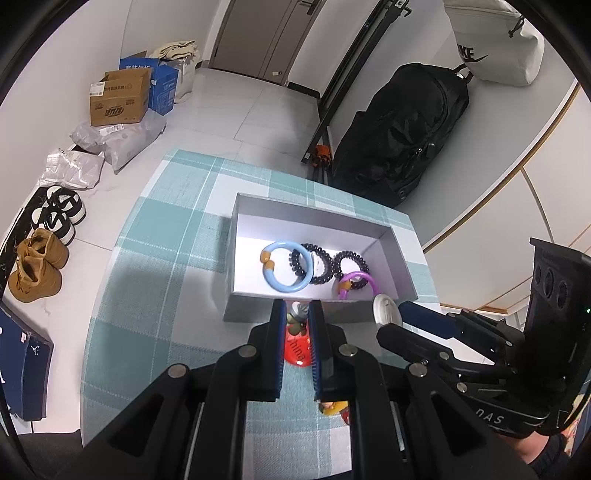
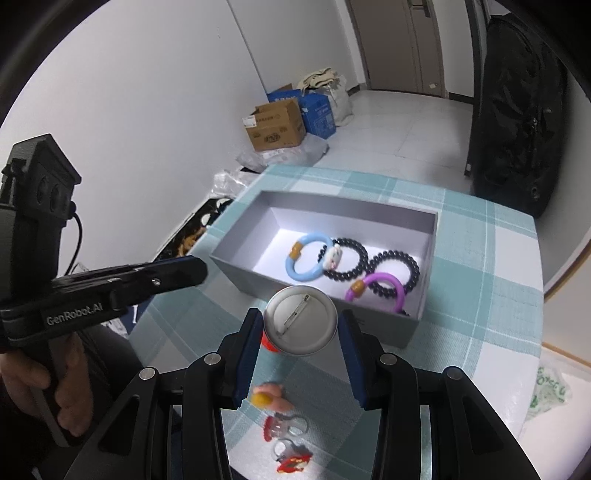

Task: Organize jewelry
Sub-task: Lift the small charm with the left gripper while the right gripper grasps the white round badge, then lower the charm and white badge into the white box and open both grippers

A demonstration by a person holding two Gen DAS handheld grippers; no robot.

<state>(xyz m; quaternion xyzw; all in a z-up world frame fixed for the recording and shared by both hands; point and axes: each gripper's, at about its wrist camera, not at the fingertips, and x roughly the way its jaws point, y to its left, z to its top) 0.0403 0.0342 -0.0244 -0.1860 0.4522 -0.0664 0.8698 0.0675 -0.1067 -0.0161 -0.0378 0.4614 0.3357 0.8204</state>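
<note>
A grey box (image 1: 242, 236) (image 2: 240, 254) on the checked cloth holds a blue bangle (image 1: 286, 271) (image 2: 308, 258), a purple bangle (image 1: 356, 282) (image 2: 376, 290) and two black coil hair ties (image 1: 349, 264) (image 2: 395, 267). My right gripper (image 2: 301, 328) is shut on a round pin badge (image 2: 301, 319) (image 1: 386, 310), back side up, just before the box's near wall. My left gripper (image 1: 297, 325) stands narrowly around a red keychain with a small figure (image 1: 295, 339) on the cloth; contact is unclear.
Small charms and hair clips (image 2: 284, 428) lie on the cloth under my right gripper. Beyond the table (image 1: 147, 258) are cardboard boxes (image 1: 118, 98), shoes (image 1: 35, 271), a black backpack (image 1: 406, 129) and a door (image 1: 266, 33).
</note>
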